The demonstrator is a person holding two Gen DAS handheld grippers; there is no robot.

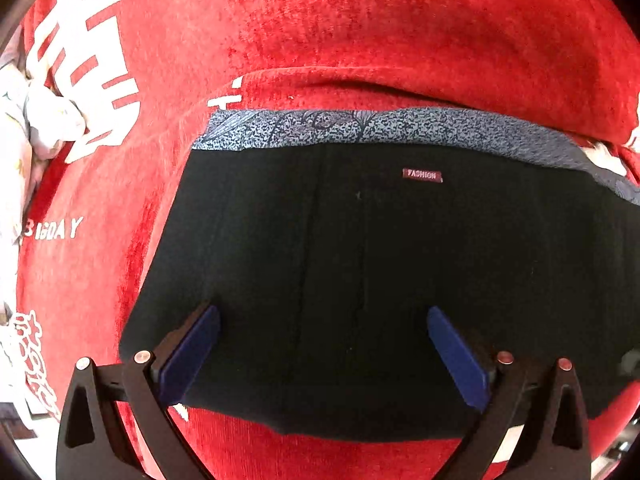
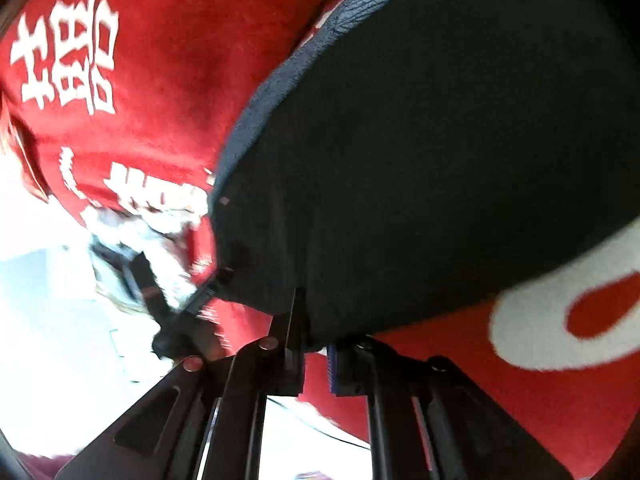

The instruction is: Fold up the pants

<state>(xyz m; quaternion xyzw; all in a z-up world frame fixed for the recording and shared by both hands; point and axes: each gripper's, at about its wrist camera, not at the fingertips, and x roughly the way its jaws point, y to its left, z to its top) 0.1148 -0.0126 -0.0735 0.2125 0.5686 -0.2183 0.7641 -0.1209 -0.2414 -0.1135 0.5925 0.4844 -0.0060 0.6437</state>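
Note:
Black pants (image 1: 360, 260) lie folded on a red blanket (image 1: 360, 32), with a blue-grey patterned waistband lining (image 1: 400, 126) along the far edge and a small red "FASHION" label (image 1: 422, 175). My left gripper (image 1: 323, 322) hovers over the near part of the pants, jaws wide open and empty, blue pads (image 1: 192, 356) apart. In the right wrist view the pants (image 2: 440, 160) fill the frame. My right gripper (image 2: 316, 340) is shut on the near edge of the pants. The left gripper (image 2: 180, 312) shows blurred at the pants' far corner.
The red blanket (image 2: 160, 80) carries white printed characters (image 1: 84, 60) and a large white ring shape (image 2: 560, 320). Crumpled pale floral fabric (image 1: 24, 132) lies at the left edge. A bright white area (image 2: 48, 320) lies beyond the blanket's edge.

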